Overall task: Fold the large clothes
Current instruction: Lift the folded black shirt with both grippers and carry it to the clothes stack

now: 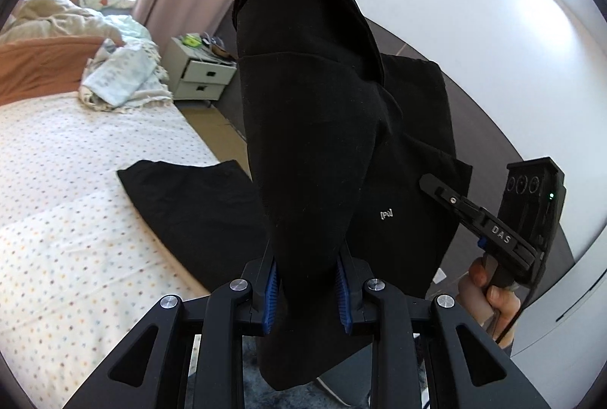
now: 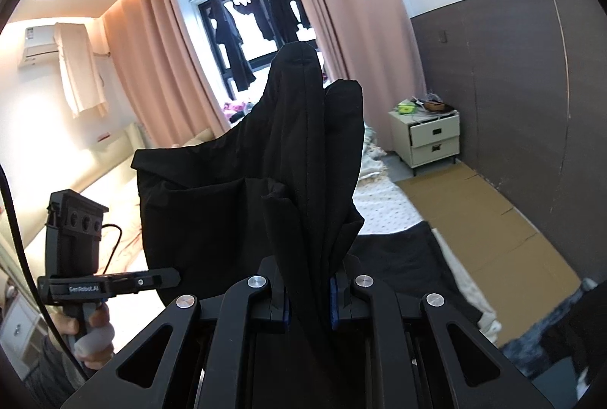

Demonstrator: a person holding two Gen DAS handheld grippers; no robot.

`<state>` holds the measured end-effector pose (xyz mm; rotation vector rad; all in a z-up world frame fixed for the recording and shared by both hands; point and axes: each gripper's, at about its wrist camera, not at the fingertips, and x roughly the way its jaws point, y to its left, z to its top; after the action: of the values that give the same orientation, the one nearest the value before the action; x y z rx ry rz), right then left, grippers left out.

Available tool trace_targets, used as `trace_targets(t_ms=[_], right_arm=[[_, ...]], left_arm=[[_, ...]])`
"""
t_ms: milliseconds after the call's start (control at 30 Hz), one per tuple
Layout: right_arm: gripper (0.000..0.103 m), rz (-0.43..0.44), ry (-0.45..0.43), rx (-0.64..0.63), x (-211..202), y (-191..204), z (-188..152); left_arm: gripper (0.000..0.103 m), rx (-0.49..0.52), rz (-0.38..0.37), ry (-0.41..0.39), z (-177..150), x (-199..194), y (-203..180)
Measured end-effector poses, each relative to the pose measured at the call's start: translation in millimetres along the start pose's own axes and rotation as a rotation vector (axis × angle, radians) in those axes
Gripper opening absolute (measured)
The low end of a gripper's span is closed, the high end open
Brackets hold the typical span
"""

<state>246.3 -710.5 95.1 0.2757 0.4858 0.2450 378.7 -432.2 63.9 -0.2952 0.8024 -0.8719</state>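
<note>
A large black garment [image 1: 315, 128] hangs in the air between both grippers, its lower end trailing on the dotted bed sheet [image 1: 76, 181]. My left gripper [image 1: 307, 291] is shut on a bunched fold of it; a small white logo shows on the cloth. My right gripper [image 2: 308, 299] is shut on another bunched edge of the same garment [image 2: 265, 189], which rises in front of the lens. The right gripper also shows in the left wrist view [image 1: 493, 234], and the left gripper shows in the right wrist view [image 2: 114, 283], each held by a hand.
A heap of light clothes [image 1: 121, 75] lies on the bed. A white two-drawer nightstand [image 2: 432, 139] stands by the brown wall panel. Flattened cardboard [image 2: 493, 219] covers the floor beside the bed. Pink curtains [image 2: 163, 67] frame a window.
</note>
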Motion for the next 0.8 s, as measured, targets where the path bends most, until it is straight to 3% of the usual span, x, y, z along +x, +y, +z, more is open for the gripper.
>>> trace_targets(t_ms=[167, 500, 800], right_arm=[[0.016, -0.025, 0.042, 0.019, 36, -20, 5], [0.016, -0.087, 0.152, 0.071, 138, -75, 10], [0.015, -0.151, 0.272, 0.122, 222, -122, -1]], left_arm=[[0.027, -0.017, -0.017, 0.044, 11, 32, 22], [0.027, -0.079, -0.033, 0.143, 15, 40, 28], [0.027, -0.182, -0.045, 0.221, 24, 119, 109]])
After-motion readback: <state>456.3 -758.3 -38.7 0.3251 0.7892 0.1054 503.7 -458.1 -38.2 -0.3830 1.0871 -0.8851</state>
